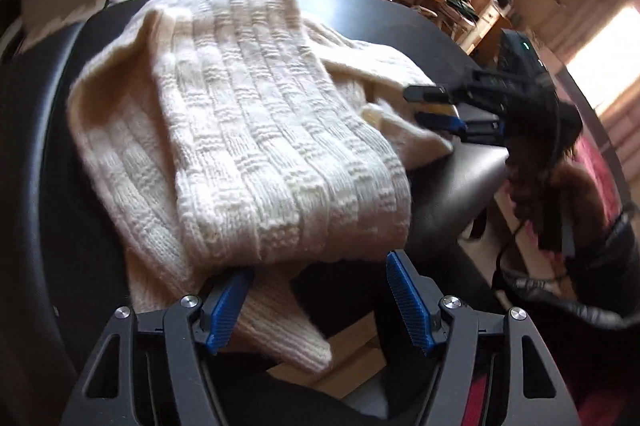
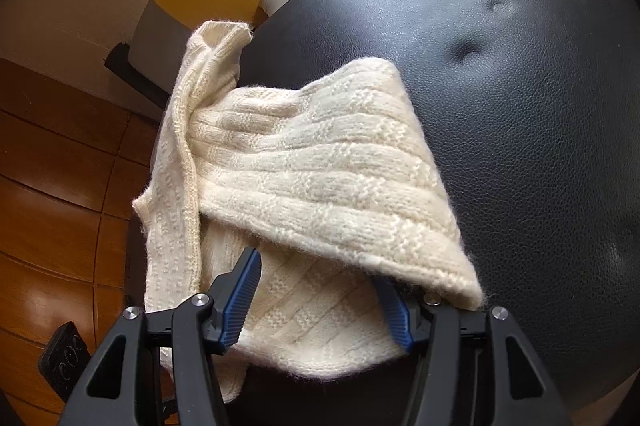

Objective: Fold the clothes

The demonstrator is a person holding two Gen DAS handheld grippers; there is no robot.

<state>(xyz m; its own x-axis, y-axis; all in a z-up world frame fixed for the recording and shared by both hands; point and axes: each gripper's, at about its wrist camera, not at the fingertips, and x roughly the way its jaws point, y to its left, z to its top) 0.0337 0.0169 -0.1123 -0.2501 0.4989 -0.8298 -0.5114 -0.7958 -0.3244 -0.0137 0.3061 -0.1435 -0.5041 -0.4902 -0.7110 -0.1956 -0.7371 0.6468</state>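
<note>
The cream knit sweater [image 2: 320, 181] lay folded on a black padded seat [image 2: 520, 105], draped over both tools' tips. The left tool [image 1: 320, 290] and the right tool [image 2: 320, 294] stood wide open, gripping nothing, with knit between their fingers.

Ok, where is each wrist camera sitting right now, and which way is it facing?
Left wrist: low at the near edge of the black seat, facing across the cream knit sweater toward the room; its left gripper is open, and the right gripper shows opposite.
Right wrist: above the seat's edge, looking down on the sweater and wooden floor; its own open fingers show.
Shared: sweater, black seat.
</note>
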